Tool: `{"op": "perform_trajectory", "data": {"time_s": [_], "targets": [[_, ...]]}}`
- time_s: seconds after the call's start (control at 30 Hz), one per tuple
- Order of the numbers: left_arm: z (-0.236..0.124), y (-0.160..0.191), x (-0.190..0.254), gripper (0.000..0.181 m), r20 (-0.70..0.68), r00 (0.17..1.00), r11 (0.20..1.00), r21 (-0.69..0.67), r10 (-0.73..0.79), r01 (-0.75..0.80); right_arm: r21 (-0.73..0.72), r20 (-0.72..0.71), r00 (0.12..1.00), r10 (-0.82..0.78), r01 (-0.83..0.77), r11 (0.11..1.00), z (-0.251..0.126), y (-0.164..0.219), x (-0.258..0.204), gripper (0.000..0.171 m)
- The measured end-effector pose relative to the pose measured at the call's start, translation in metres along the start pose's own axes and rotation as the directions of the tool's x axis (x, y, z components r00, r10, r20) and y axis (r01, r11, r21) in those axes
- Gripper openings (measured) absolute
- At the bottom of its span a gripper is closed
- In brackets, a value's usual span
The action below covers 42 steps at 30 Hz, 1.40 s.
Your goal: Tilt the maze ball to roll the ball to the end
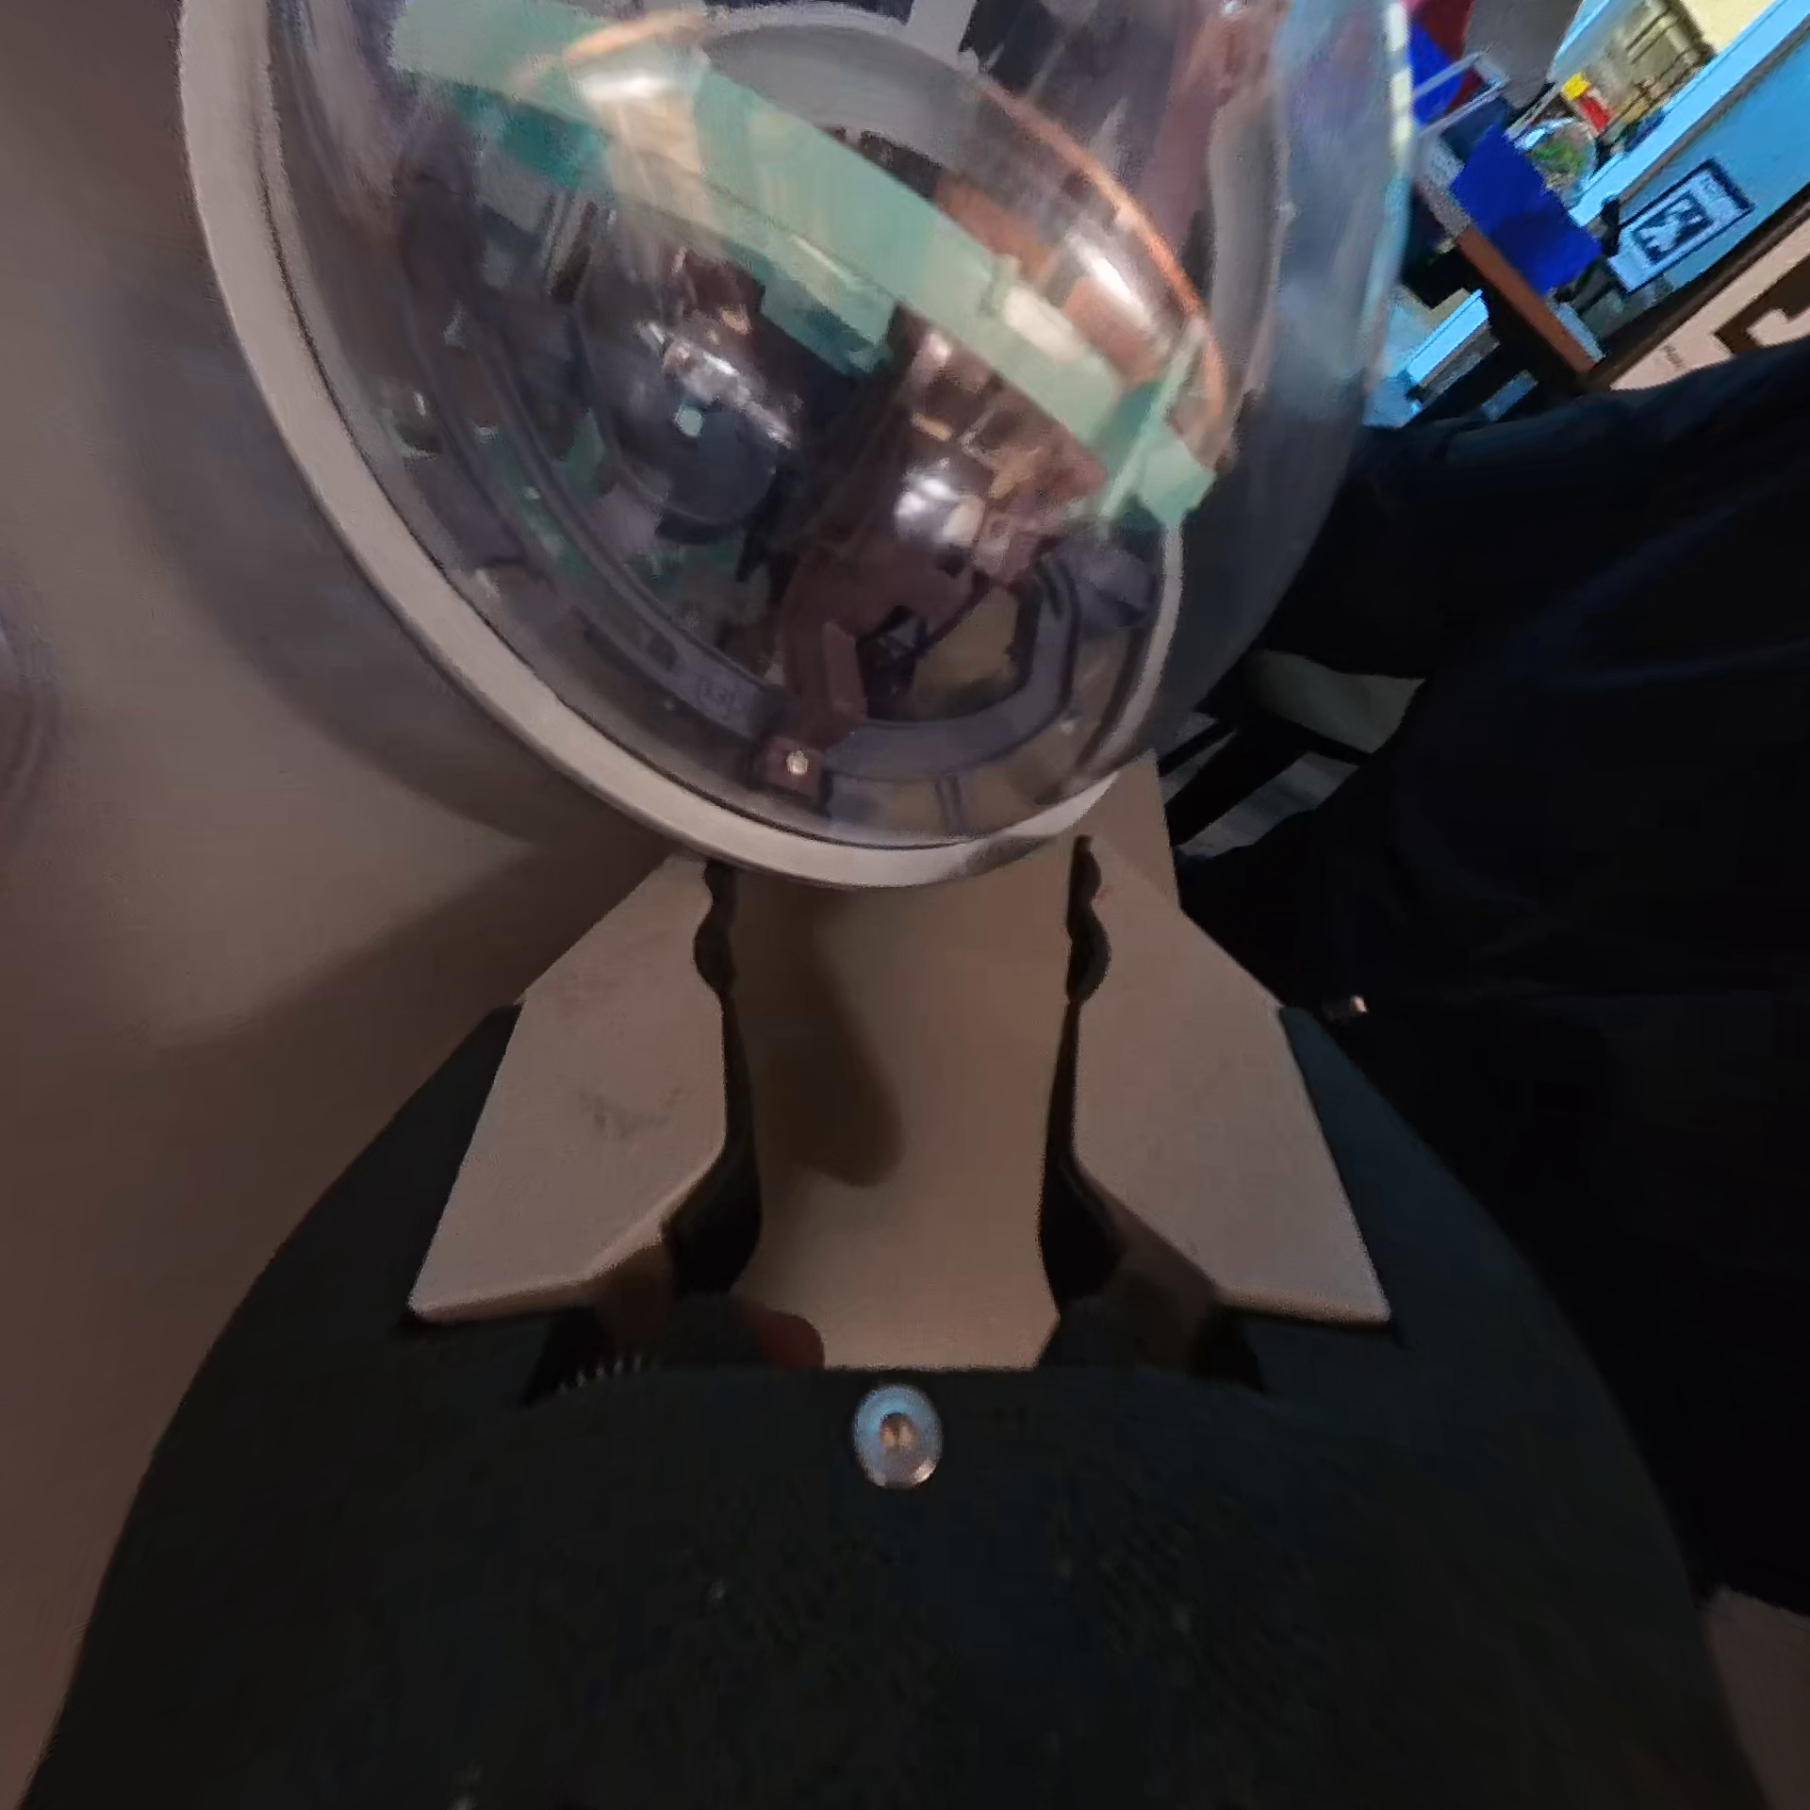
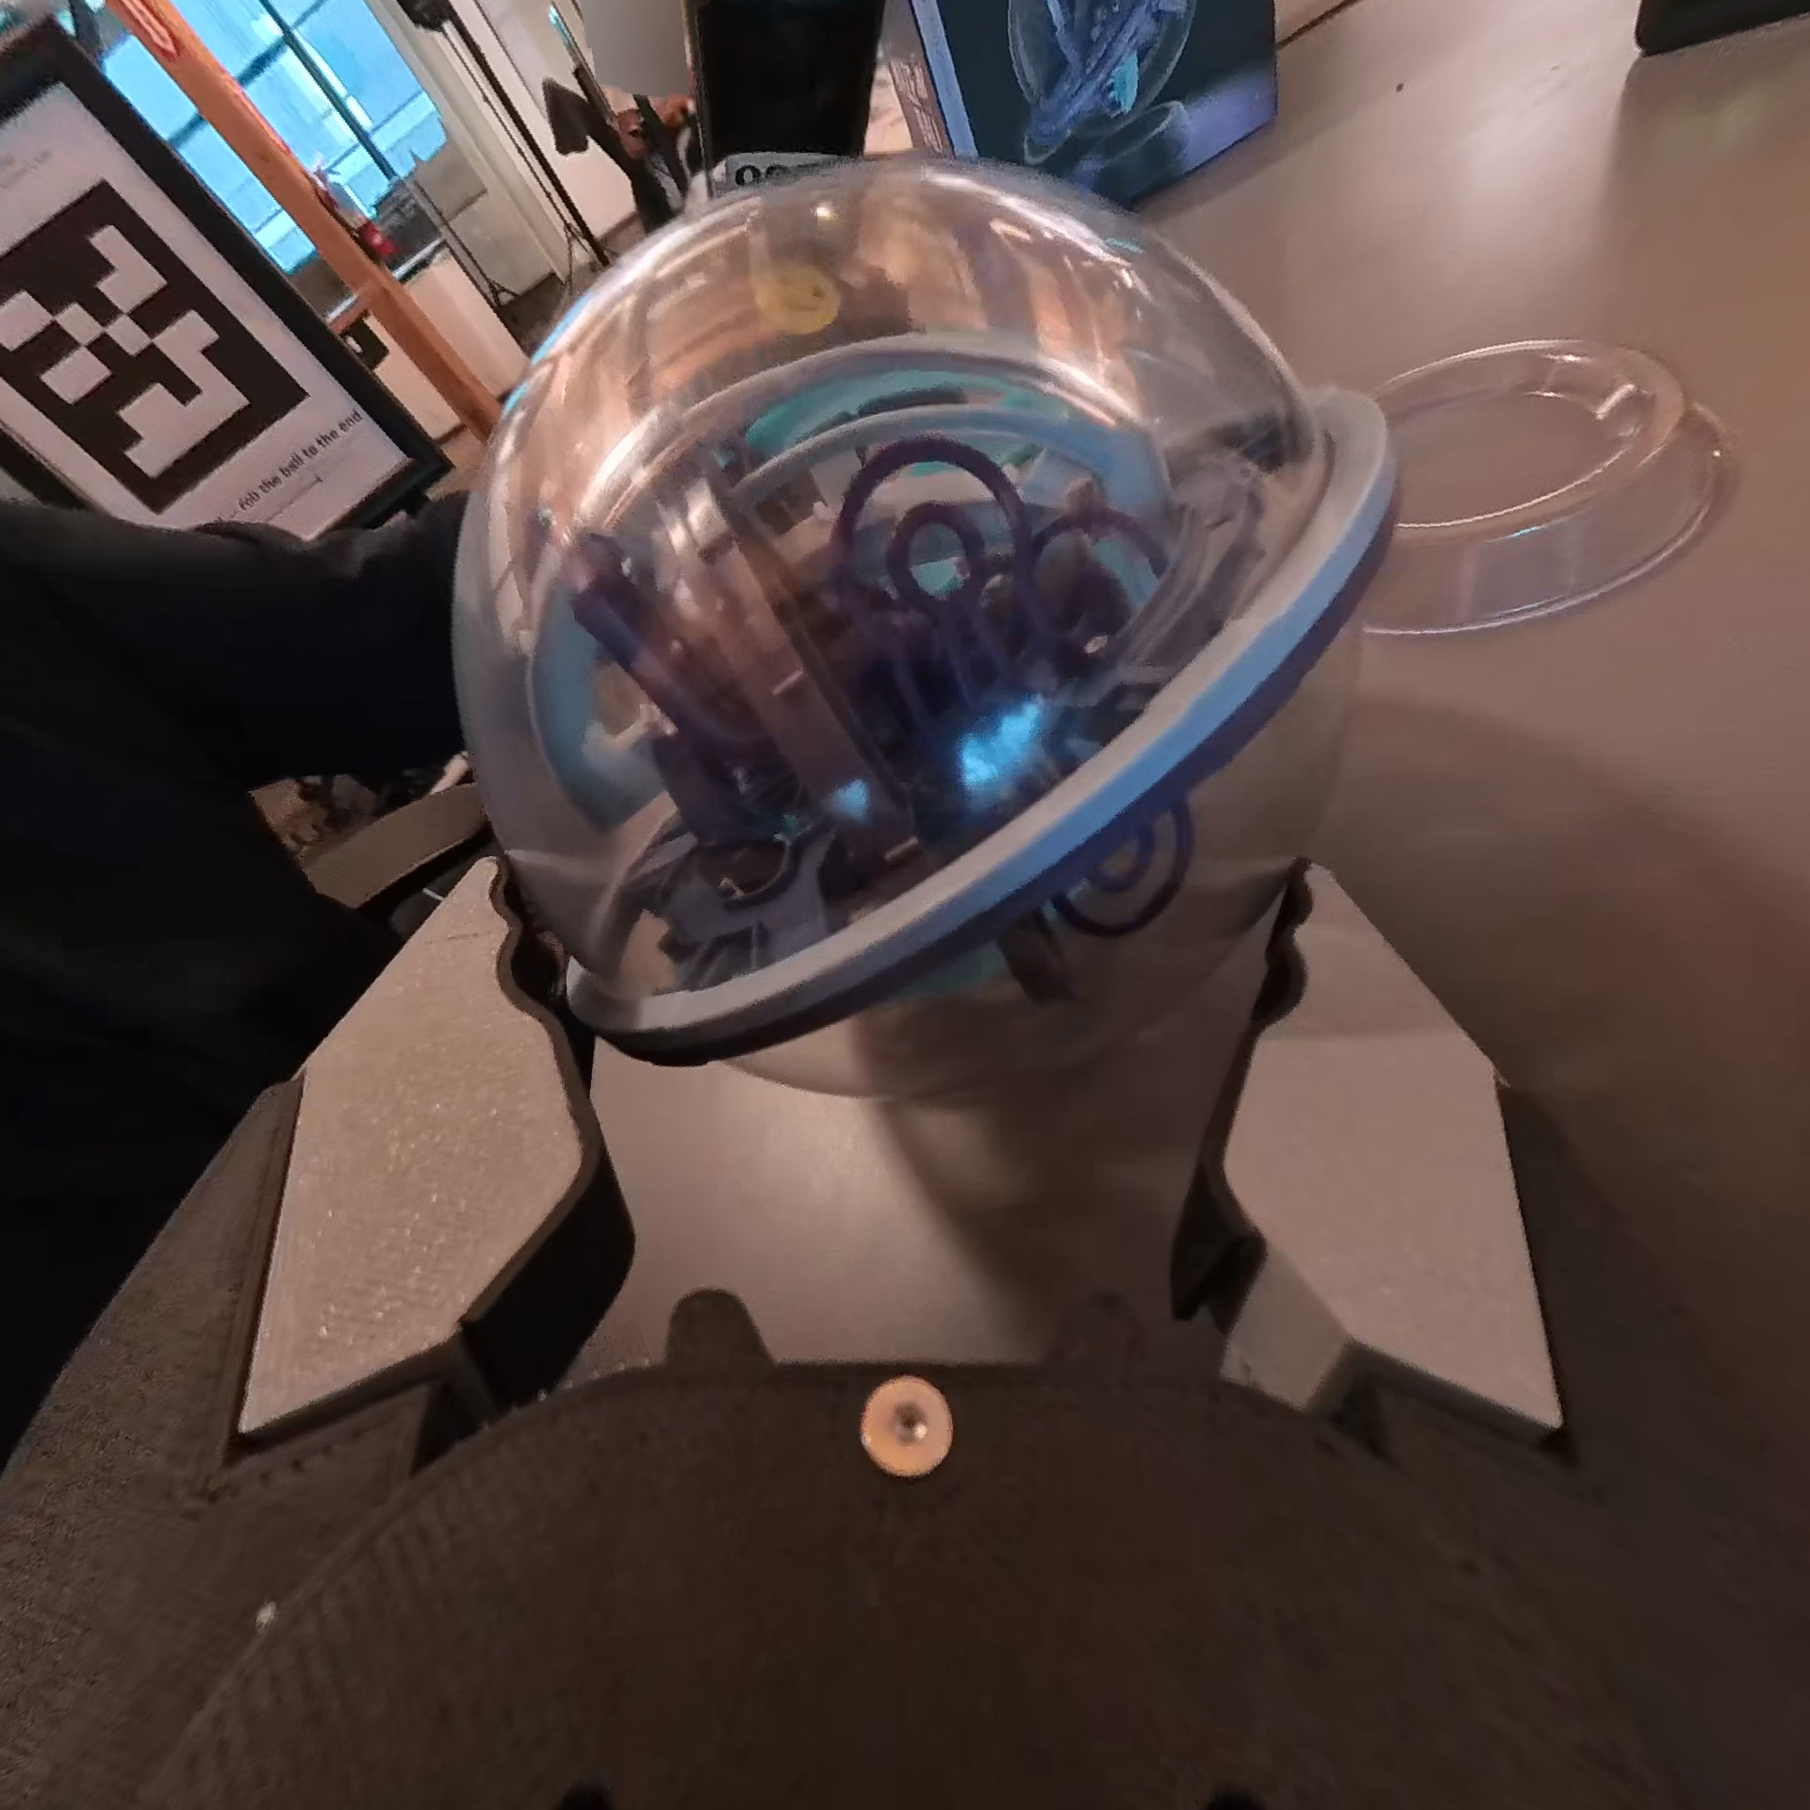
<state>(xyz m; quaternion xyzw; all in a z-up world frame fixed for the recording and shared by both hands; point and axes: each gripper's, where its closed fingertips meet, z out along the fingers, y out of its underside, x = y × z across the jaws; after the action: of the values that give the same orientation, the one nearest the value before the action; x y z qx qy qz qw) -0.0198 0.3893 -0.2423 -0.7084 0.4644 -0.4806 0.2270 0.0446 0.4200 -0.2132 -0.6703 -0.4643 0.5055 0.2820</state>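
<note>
Right gripper [image 2: 896, 940] is wide open, its two fingers cupping the big clear maze ball [image 2: 911, 607] from below. Left gripper [image 1: 896, 881], half open, props the far side. Its rim tilts; I cannot find the little ball.

The maze ball [image 2: 881, 627] fills the space ahead of both claws. Right of it a clear lid [image 2: 1548, 490] lies on the desk [image 2: 1616, 881], with bare desk in between. Behind it stands a box [image 2: 1097, 88]. Left of it a dark sleeve [image 2: 196, 705] blocks passage.
</note>
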Motion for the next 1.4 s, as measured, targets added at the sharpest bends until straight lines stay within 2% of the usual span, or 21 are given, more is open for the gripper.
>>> {"op": "perform_trajectory", "data": {"time_s": [0.17, 0.3, 0.47, 0.57, 0.7, 0.9, 1.0, 1.13, 1.3, 1.4], "targets": [[-0.011, -0.015, -0.009, 0.071, -0.012, 0.999, 0.992, 0.111, -0.051, 0.052, -0.013, -0.030, 0.999, -0.021, 0.021, 1.000, 0.002, 0.004, 0.003, 0.143], [0.002, -0.011, -0.007, 0.075, -0.032, 0.997, 0.996, 0.057, -0.070, 0.072, 0.017, -0.029, 0.999, -0.045, 0.045, 0.999, -0.002, -0.001, 0.003, 0.143], [0.000, -0.017, -0.010, 0.078, 0.000, 0.998, 0.994, 0.098, -0.055, 0.055, 0.024, -0.042, 0.997, -0.068, 0.070, 0.997, -0.003, -0.001, 0.007, 0.144], [-0.002, -0.024, -0.012, 0.080, 0.047, 0.999, 0.990, 0.138, -0.007, 0.000, 0.059, -0.066, 0.989, -0.130, 0.134, 0.989, -0.004, -0.006, 0.008, 0.144], [0.002, -0.020, -0.009, 0.084, 0.120, 0.989, 0.990, 0.098, 0.091, -0.103, 0.077, -0.100, 0.953, -0.286, 0.294, 0.953, -0.005, -0.011, 0.002, 0.144], [-0.003, -0.031, -0.009, 0.084, 0.256, 0.933, 0.948, 0.127, 0.253, -0.291, 0.051, -0.156, 0.888, -0.432, 0.444, 0.894, -0.008, -0.013, 0.000, 0.144], [-0.006, -0.032, -0.014, 0.085, 0.349, 0.867, 0.918, 0.044, 0.355, -0.394, 0.022, -0.191, 0.827, -0.530, 0.543, 0.839, -0.007, -0.020, 0.000, 0.145], [-0.027, -0.057, -0.013, 0.086, 0.483, 0.727, 0.835, -0.017, 0.488, -0.550, -0.077, -0.242, 0.700, -0.672, 0.677, 0.732, -0.011, -0.037, 0.007, 0.146], [-0.048, -0.081, -0.013, 0.085, 0.593, 0.567, 0.734, -0.060, 0.572, -0.677, -0.170, -0.281, 0.583, -0.763, 0.752, 0.637, -0.010, -0.054, 0.028, 0.147], [-0.051, -0.081, -0.015, 0.085, 0.627, 0.507, 0.692, -0.073, 0.592, -0.718, -0.213, -0.310, 0.530, -0.789, 0.770, 0.601, -0.005, -0.054, 0.040, 0.148]]}}
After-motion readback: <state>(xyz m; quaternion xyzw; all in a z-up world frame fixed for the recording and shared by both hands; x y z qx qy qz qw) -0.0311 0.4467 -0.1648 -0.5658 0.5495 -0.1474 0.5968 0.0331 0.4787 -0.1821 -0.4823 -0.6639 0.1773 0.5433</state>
